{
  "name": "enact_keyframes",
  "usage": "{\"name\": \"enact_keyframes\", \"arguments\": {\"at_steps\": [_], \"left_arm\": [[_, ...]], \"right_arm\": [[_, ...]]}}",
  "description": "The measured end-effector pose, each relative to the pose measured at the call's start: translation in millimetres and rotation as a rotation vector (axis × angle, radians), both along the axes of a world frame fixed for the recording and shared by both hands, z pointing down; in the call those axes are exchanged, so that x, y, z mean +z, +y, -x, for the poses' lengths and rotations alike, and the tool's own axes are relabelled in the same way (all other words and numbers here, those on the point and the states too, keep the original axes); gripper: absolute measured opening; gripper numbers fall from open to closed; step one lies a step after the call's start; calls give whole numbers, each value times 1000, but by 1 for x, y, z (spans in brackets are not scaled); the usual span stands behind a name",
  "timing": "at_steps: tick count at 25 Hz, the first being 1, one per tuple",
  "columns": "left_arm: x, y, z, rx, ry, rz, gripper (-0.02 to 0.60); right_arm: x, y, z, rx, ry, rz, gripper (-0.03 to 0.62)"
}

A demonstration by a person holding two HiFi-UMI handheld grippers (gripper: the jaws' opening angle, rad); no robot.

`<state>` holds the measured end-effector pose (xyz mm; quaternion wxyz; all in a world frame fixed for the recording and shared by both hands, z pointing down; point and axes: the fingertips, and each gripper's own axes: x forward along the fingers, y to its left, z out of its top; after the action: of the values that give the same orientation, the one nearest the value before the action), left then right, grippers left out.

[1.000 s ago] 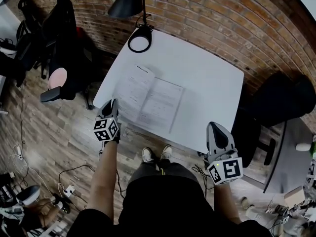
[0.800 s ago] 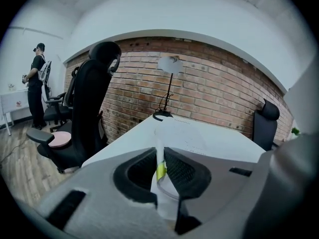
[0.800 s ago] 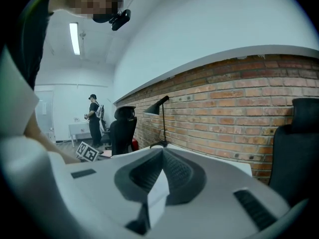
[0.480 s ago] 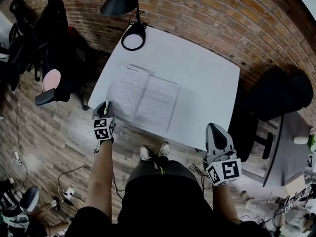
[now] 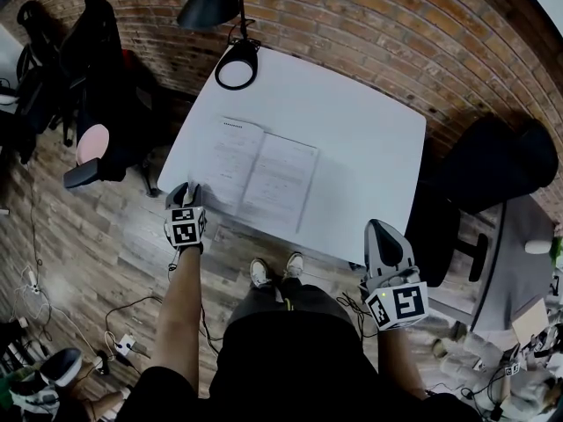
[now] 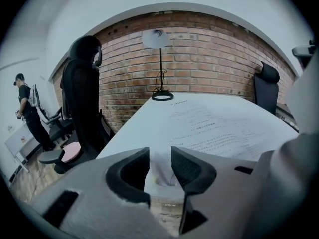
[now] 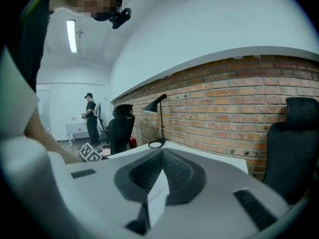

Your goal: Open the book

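Two pages lie spread flat: the book [image 5: 262, 176] is already open on the white table [image 5: 361, 148], its printed pages facing up. It sits just ahead of the left gripper [image 5: 186, 189] and a little to that gripper's right, with its near left corner the closest part. From the right gripper [image 5: 379, 229] the book is well off to the left and farther forward.

We see the left gripper's jaws partway apart and opening. Nothing is pressed between the pads, and only the table's near edge shows through the gap. The tips hang at that edge, and we cannot tell whether they touch it. The right gripper's jaws are closed together on nothing and held off the table's near right corner, pointing over the tabletop.

Far ahead of the left gripper, at the table's back edge, stands a black desk lamp [image 5: 230, 25] with its ring-shaped base [image 5: 237, 69] on the tabletop. Beyond it runs a brick wall [image 5: 396, 25]. To the left gripper's left is a black office chair [image 5: 97, 77], and another black chair [image 5: 493, 174] stands to the right gripper's right. Under both grippers is a wood floor [image 5: 106, 253]. In the left gripper view a person [image 6: 29, 114] stands far off to the left.
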<state>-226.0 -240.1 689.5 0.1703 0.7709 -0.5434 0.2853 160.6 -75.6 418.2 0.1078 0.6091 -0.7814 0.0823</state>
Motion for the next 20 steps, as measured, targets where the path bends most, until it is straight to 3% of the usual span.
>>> {"name": "enact_keyframes", "arguments": {"at_steps": [3, 8, 20], "left_arm": [[-7, 0, 5, 6, -26, -19, 158], [-13, 9, 14, -29, 3, -15, 218], [-36, 27, 5, -35, 39, -41, 218]], "right_arm": [[1, 2, 0, -8, -8, -4, 14], [0, 2, 5, -29, -22, -18, 12], [-11, 2, 11, -66, -37, -61, 12]]}}
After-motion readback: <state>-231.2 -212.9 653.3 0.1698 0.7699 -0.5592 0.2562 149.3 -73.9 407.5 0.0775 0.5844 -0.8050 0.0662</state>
